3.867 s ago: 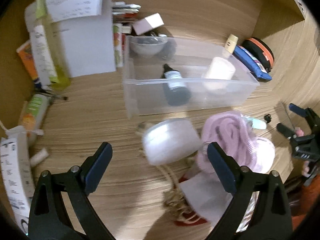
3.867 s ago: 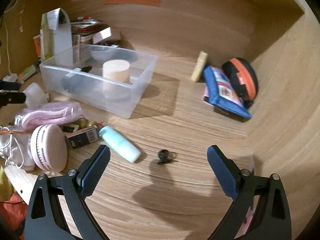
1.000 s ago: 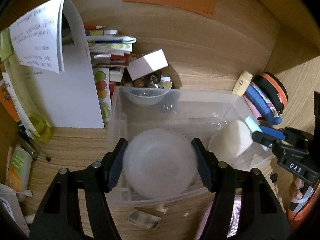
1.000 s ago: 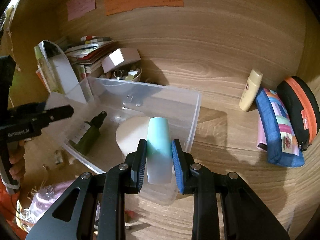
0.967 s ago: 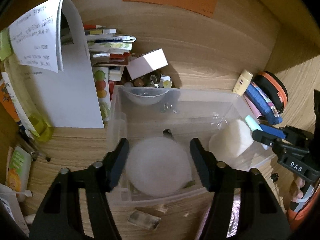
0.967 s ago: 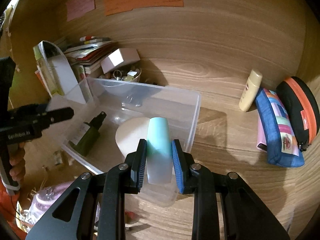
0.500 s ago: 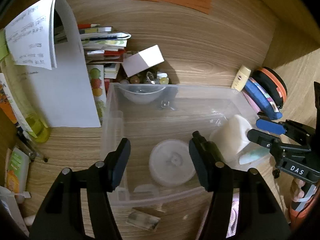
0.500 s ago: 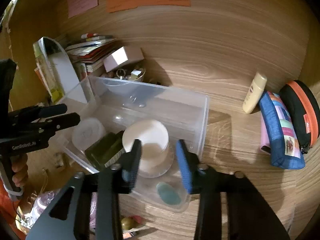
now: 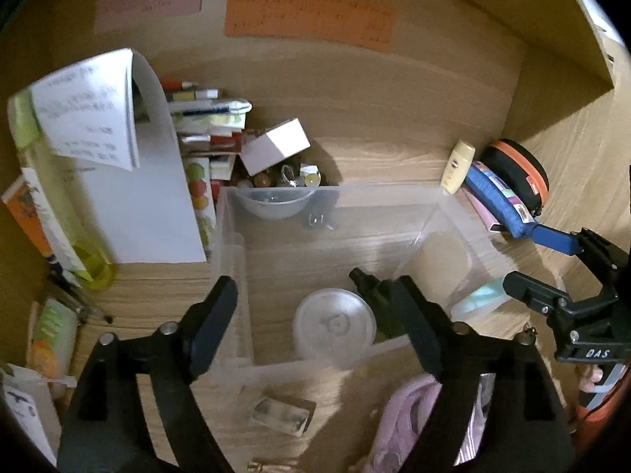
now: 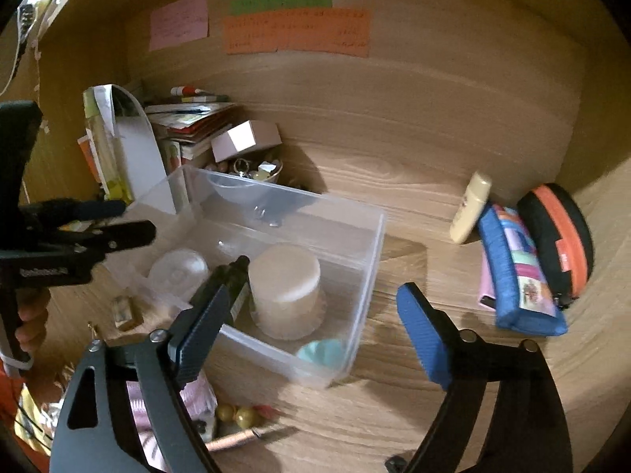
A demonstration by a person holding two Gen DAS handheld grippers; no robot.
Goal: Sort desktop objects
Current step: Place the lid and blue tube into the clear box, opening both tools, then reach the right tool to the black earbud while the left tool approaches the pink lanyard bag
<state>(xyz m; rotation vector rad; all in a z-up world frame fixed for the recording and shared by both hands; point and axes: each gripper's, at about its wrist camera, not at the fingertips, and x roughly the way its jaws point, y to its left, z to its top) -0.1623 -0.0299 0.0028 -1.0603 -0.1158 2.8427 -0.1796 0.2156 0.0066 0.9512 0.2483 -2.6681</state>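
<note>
A clear plastic bin (image 9: pixel 236 260) (image 10: pixel 370 260) stands on the wooden desk. In it lie a round white jar (image 9: pixel 335 329) (image 10: pixel 179 270), a dark green dropper bottle (image 9: pixel 374 291) (image 10: pixel 230 283), a cream cylinder (image 10: pixel 286 287) (image 9: pixel 443 260) and a teal tube (image 10: pixel 321 352) (image 9: pixel 483 299). My left gripper (image 9: pixel 315 327) is open and empty above the bin's near wall. My right gripper (image 10: pixel 311 339) is open and empty above the bin's right end.
Books, a folded paper stand (image 9: pixel 130 181), a white box (image 9: pixel 276 146) and a bowl of trinkets (image 10: pixel 252 169) crowd the back left. A cream tube (image 10: pixel 471 207), blue pouch (image 10: pixel 520 272) and orange-black case (image 10: pixel 560 236) lie right. Pink cloth (image 9: pixel 410 421) and small items lie before the bin.
The white jar and the teal tube now lie in the bin. Both grippers have opened wider and pulled back up from it, empty.
</note>
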